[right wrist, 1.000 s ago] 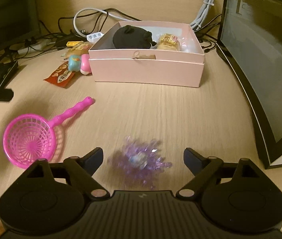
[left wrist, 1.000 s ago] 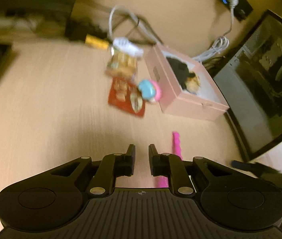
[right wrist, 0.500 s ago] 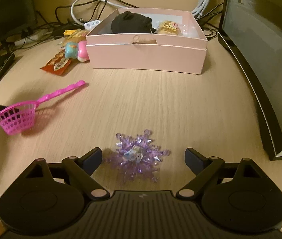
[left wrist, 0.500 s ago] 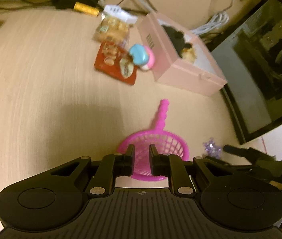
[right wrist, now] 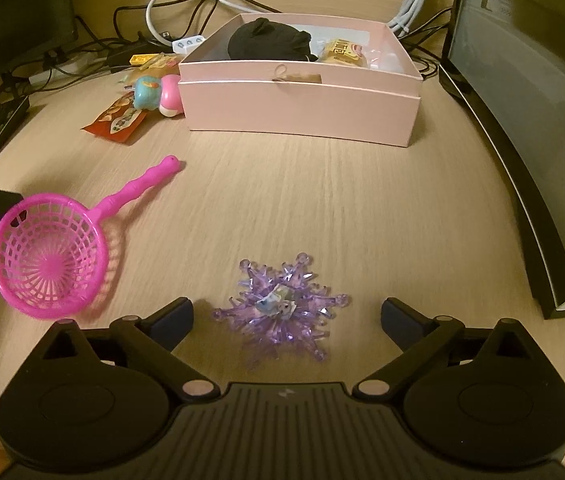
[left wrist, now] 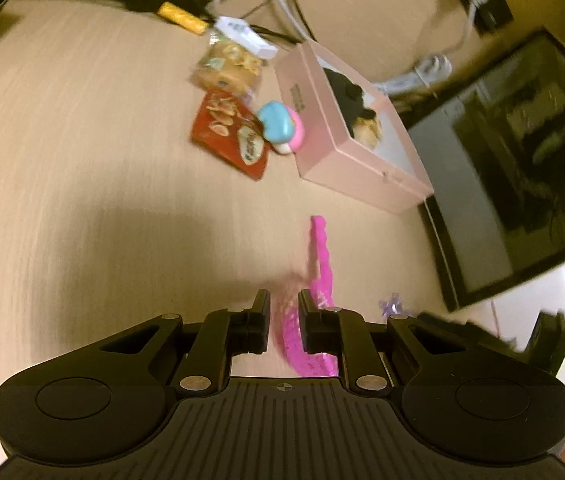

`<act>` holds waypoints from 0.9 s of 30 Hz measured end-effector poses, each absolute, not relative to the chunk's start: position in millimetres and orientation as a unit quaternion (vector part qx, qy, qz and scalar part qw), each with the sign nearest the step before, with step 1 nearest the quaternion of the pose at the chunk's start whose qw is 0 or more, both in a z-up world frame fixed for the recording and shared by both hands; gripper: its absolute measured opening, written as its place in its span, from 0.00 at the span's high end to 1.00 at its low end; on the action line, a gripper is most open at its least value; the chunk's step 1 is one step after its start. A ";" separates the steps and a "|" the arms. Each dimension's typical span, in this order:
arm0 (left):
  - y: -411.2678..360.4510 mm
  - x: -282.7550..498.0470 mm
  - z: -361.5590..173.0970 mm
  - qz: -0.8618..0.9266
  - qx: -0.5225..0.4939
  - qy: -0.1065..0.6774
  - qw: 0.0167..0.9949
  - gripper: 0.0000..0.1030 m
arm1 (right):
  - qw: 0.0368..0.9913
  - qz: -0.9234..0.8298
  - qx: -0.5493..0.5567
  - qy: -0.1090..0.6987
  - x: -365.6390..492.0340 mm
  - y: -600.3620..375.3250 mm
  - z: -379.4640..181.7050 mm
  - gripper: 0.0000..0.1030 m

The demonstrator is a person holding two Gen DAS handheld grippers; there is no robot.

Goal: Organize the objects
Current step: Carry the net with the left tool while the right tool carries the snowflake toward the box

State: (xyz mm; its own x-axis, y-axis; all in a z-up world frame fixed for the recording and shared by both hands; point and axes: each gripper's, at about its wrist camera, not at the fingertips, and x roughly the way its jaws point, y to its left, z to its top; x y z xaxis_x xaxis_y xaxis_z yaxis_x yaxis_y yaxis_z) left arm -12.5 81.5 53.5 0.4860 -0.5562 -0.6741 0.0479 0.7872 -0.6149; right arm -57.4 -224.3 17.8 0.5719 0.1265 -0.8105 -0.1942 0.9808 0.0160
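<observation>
The left gripper [left wrist: 284, 306] pinches the pink strainer's [right wrist: 48, 258] rim; the right gripper [right wrist: 287, 316], spread wide at the frame's bottom, straddles the purple snowflake [right wrist: 282, 306], gripping nothing.

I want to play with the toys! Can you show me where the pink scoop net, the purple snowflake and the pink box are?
pink scoop net [right wrist: 48, 262]: right wrist view, basket centre.
purple snowflake [right wrist: 282, 306]: right wrist view, its middle.
pink box [right wrist: 302, 114]: right wrist view, front wall.

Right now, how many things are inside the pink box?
2 show: a black thing at the back left of the box, and a yellow packet to its right. More may hide behind the front wall.
</observation>
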 end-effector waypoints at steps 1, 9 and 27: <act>83.7 -12.0 52.9 -0.183 -0.277 0.471 0.817 0.84 | 0.886 0.090 -0.038 0.454 -57.4 -224.2 17.8 0.03; 83.9 -11.7 50.4 -0.207 -0.316 0.468 0.799 0.84 | 0.886 0.090 -0.038 0.453 -58.3 -223.5 17.6 0.01; 13.1 -10.6 36.9 -0.208 -0.164 0.498 0.826 0.89 | 0.896 0.109 -0.051 0.428 -62.3 -212.3 22.0 0.28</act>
State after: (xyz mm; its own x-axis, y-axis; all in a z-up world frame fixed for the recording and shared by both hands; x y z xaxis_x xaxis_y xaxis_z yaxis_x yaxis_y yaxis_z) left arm -10.6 13.1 36.9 0.4165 -0.5072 -0.7545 0.1810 0.8595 -0.4780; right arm -62.3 -212.3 22.0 0.6106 0.1515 -0.7773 -0.2380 0.9713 0.0023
